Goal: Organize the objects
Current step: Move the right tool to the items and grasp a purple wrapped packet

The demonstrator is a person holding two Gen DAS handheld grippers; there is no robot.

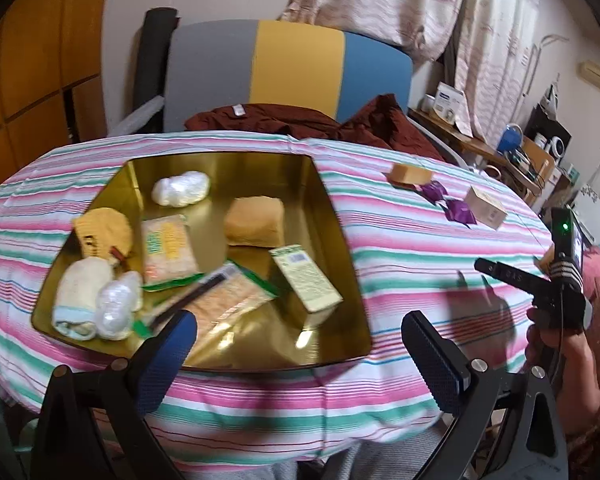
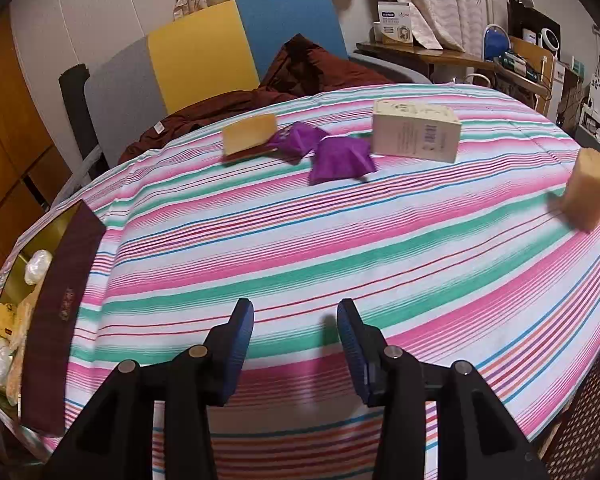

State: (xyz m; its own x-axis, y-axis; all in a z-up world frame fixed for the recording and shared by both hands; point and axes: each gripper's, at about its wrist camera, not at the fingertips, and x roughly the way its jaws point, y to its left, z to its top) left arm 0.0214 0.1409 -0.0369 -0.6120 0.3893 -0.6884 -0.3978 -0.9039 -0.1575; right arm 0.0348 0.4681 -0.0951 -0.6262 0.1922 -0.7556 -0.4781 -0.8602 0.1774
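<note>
A gold tin box [image 1: 340, 216] sits on the striped table and holds several items: a yellow sponge [image 1: 254, 222], a cream carton [image 1: 306, 278], snack packets [image 1: 168, 250] and rolled cloths [image 1: 82, 296]. My left gripper [image 1: 300, 344] is open and empty above the tin's near edge. My right gripper [image 2: 296, 320] is open and empty over bare cloth. Beyond it lie a yellow sponge [image 2: 250, 134], two purple packets [image 2: 340, 160], a cream box [image 2: 416, 132] and another sponge [image 2: 588, 188] at the right edge. The tin [image 2: 60, 296] shows at far left.
The striped tablecloth [image 2: 300, 240] covers a round table. A chair with grey, yellow and blue panels [image 1: 300, 68] stands behind it with a maroon garment [image 1: 300, 120] draped over it. Cluttered shelves [image 1: 520, 148] stand at the right. The right gripper shows in the left wrist view [image 1: 508, 272].
</note>
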